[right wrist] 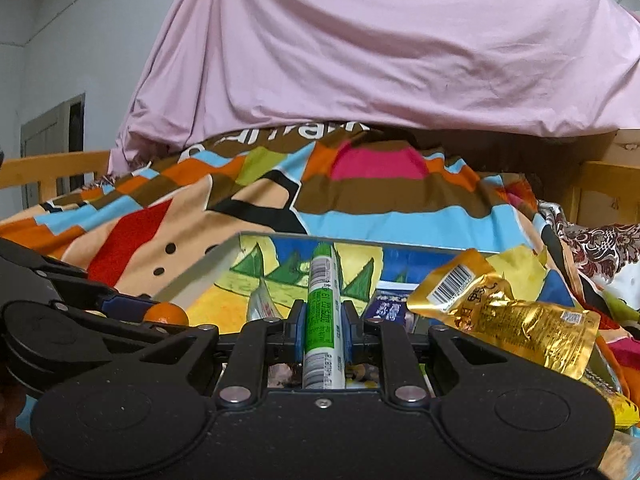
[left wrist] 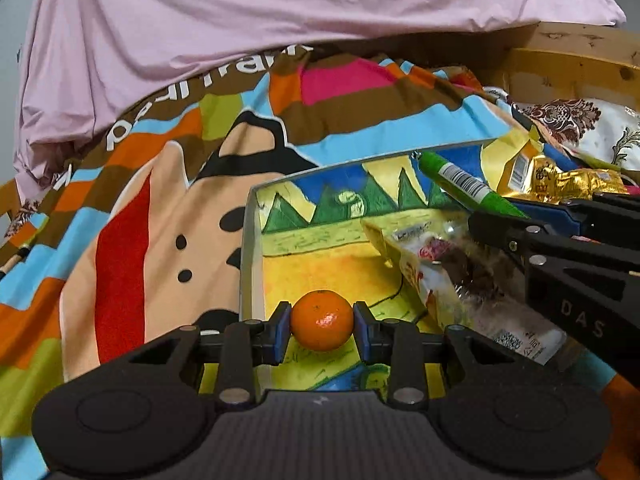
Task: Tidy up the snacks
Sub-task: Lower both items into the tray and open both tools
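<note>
A: Left gripper (left wrist: 322, 326) — what's it got?

B: Small round orange mandarin (left wrist: 322, 320), pinched btw both blue pads (left wrist: 281, 330), one pad per side. Closed on it, held just above the near edge of the shallow rectangular tray w/ the painted yellow-green-blue scene (left wrist: 251, 240).

A: And the right gripper (right wrist: 323, 330)?

B: Clamped on a long green-and-white stick packet w/ a barcode (right wrist: 323, 304). Packet runs straight out btw the fingers, tip pointing toward the tray's far edge. In the left wrist view the same packet (left wrist: 468, 186) sticks out over the tray's far right corner, w/ the right gripper's black body behind it at the tray's right edge.

A: Anything in the tray already?

B: Clear-and-yellow crinkly plastic snack bag (left wrist: 452, 272), lying slantwise along the tray's right side. Can't tell if it touches the mandarin; looks apart.

A: Outside the tray?

B: Shiny gold foil pouch w/ a barcode (right wrist: 508, 316), crumpled, at the tray's right edge, partly over the rim. Yellow wrapper (right wrist: 516, 262) just behind it. Blue-purple packet (right wrist: 390, 312) peeks out beside the gold pouch; can't tell if it's inside the tray or not.

A: What's the tray on?

B: Multicolour patchwork cloth w/ a cartoon print (left wrist: 160, 208). Pink sheet (left wrist: 280, 12) draped at the cloth's far edge; wooden frame (left wrist: 572, 68) at the far right corner.
</note>
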Tool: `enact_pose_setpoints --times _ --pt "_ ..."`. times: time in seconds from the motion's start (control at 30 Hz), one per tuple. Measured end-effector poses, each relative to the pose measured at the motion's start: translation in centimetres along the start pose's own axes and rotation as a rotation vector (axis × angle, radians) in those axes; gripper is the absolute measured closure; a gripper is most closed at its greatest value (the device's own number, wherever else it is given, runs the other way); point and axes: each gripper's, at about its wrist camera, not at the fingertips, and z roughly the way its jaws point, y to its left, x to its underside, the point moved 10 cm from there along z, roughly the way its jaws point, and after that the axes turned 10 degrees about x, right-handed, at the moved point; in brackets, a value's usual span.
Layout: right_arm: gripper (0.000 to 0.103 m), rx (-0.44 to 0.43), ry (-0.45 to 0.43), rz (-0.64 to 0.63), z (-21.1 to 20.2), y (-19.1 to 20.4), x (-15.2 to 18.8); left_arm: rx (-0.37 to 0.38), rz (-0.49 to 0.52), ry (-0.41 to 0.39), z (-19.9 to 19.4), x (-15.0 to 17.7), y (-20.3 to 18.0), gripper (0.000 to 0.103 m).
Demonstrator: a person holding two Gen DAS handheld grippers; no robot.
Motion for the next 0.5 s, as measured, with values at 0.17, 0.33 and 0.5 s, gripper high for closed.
enact_pose_setpoints --times 0.17,0.33,0.5 --pt "0.084 -0.010 0.015 -0.011 0.3 0.3 0.4 -0.002 -0.009 0.004 0.4 0.1 0.0 0.067" --pt "0.083 -0.023 0.026 -0.024 0.5 0.6 0.6 0.006 -0.018 0.013 0.8 0.2 -0.1 0.067" --pt "0.082 -0.021 0.034 -0.018 0.7 0.5 0.8 0.021 -0.057 0.030 1.2 0.7 0.1 0.067"
